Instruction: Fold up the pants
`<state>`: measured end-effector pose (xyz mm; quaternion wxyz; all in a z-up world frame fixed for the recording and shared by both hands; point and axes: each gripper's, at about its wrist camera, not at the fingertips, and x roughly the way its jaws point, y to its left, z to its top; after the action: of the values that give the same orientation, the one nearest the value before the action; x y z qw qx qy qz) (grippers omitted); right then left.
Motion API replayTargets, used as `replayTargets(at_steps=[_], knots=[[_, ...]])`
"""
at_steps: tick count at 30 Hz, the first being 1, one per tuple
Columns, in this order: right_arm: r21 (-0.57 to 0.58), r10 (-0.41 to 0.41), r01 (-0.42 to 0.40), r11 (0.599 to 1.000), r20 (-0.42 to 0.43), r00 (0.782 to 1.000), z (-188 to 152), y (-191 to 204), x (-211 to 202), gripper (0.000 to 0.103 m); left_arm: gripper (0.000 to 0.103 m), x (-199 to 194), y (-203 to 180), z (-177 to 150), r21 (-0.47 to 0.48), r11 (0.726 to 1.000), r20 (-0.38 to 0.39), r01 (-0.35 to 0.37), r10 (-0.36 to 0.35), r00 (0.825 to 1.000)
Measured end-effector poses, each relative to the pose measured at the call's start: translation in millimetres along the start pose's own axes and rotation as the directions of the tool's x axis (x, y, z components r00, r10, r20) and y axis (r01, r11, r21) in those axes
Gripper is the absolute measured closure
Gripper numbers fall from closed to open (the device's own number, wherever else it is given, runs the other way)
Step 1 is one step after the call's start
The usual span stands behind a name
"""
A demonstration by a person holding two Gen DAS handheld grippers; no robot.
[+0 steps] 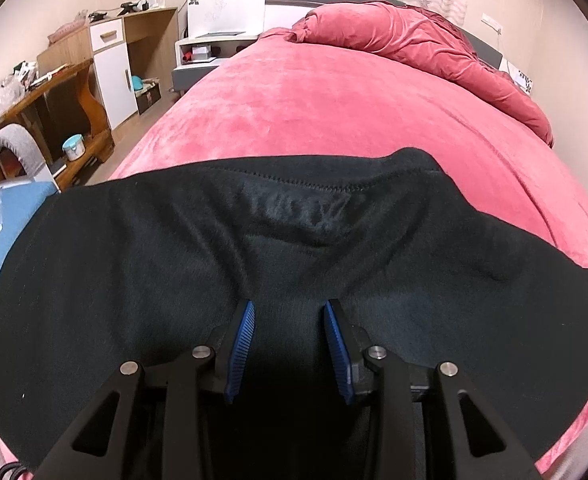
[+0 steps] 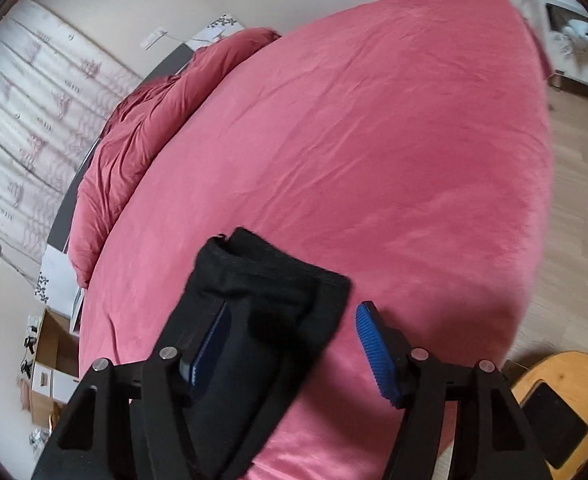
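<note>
Black pants [image 1: 173, 240] lie spread across the near end of the pink bed [image 1: 334, 112], the stitched waistband edge farthest from me. My left gripper [image 1: 289, 306] is down on them. A thick bunch of the black cloth fills the gap between its blue pads [image 1: 245, 344], and creases run out from the fingertips. In the right wrist view a pant leg end [image 2: 269, 272] drapes over the left finger of my right gripper [image 2: 294, 305]. That gripper's jaws stand apart. Its right pad [image 2: 374, 352] is clear of the cloth, with pink bed [image 2: 374, 160] showing beside it.
A bunched red duvet [image 1: 414, 40] lies along the headboard side. A wooden desk [image 1: 53, 92], a white cabinet [image 1: 113, 68] and a nightstand [image 1: 201, 52] stand left of the bed. A round wooden stool [image 2: 562, 392] with a dark flat object stands on the floor [image 2: 574, 200].
</note>
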<state>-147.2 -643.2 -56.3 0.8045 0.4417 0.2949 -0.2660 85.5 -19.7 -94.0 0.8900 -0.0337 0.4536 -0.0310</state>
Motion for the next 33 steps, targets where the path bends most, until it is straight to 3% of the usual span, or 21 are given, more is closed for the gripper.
replayTargets(at_steps=[5,10,19,21,23,24,26,33], knots=[[0.060,0.051,-0.048,0.997,-0.050,0.997,-4,-4,15,0.034,0.066,-4,-9,-3,0.044,0.998,-0.003,-0.051,0.051,0.999],[0.054,0.111,-0.105,0.993,-0.103,0.989,-12,18,44,0.032,0.066,-4,-12,-1,0.015,0.997,-0.028,-0.073,0.074,0.997],[0.064,0.041,-0.037,0.997,-0.066,0.997,-12,28,67,0.031,0.066,-6,-19,-2,0.037,0.996,-0.038,-0.081,0.083,0.996],[0.043,0.000,0.003,0.999,-0.067,0.998,-10,34,70,0.036,0.066,-5,-19,-3,0.037,0.995,-0.034,-0.088,0.089,0.995],[-0.036,-0.040,0.037,0.999,-0.085,0.996,-8,46,71,0.069,0.066,-4,-19,-3,0.038,0.995,-0.032,-0.091,0.092,0.995],[-0.049,-0.031,0.027,0.998,-0.094,0.995,-8,49,70,0.075,0.066,-5,-19,-3,0.037,0.995,-0.033,-0.090,0.091,0.995],[-0.069,-0.029,0.023,0.997,-0.077,0.997,-8,59,61,0.080,0.066,-5,-17,-2,0.032,0.996,-0.037,-0.078,0.079,0.996],[-0.186,0.033,-0.034,0.982,-0.008,0.999,-11,113,11,0.083,0.066,-13,2,0,-0.015,1.000,-0.052,-0.015,0.014,0.999]])
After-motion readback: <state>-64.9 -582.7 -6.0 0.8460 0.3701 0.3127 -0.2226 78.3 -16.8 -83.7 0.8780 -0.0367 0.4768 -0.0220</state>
